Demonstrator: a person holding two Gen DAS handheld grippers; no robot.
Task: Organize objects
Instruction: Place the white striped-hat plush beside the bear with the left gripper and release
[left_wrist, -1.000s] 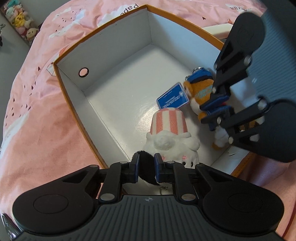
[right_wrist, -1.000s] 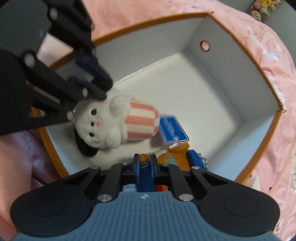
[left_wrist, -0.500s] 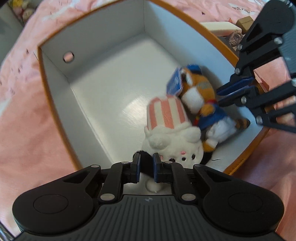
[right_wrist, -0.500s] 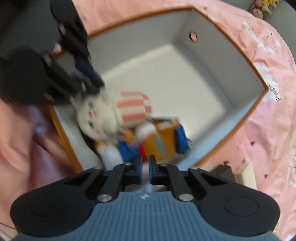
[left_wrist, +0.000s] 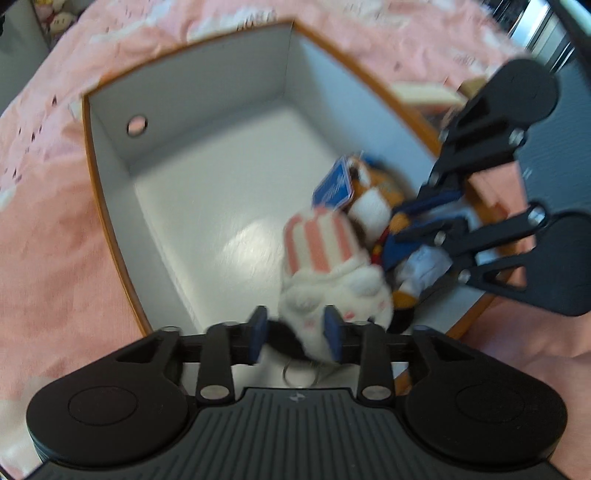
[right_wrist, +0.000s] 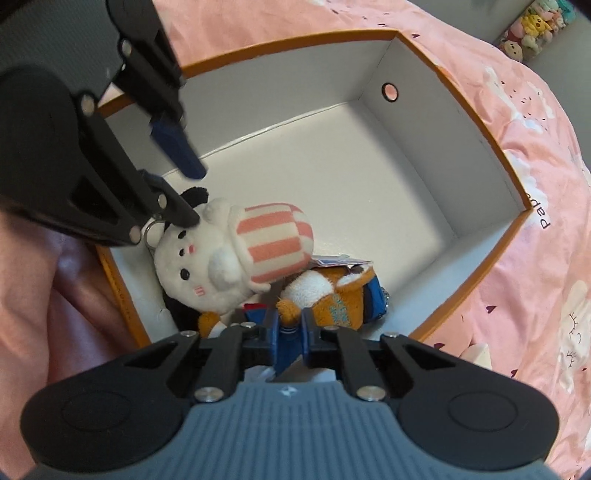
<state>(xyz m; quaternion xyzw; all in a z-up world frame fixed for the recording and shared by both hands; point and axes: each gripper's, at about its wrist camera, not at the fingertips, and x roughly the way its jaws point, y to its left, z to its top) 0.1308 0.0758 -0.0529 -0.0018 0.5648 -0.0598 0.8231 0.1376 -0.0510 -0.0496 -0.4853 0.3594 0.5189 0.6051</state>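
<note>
Box (right_wrist: 476, 155) on the bedcover (right_wrist: 546, 184); two plush toys (right_wrist: 236, 254) (right_wrist: 332, 295) lie touching in its near corner, the hatted one left of and partly over the other, tag (right_wrist: 340, 260) between them, rest of floor bare.

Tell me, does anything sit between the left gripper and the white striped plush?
Nothing visible does. The white striped plush lies with its head between the left gripper's opening jaws, inside the box. The right gripper pinches the orange plush beside it.
</note>
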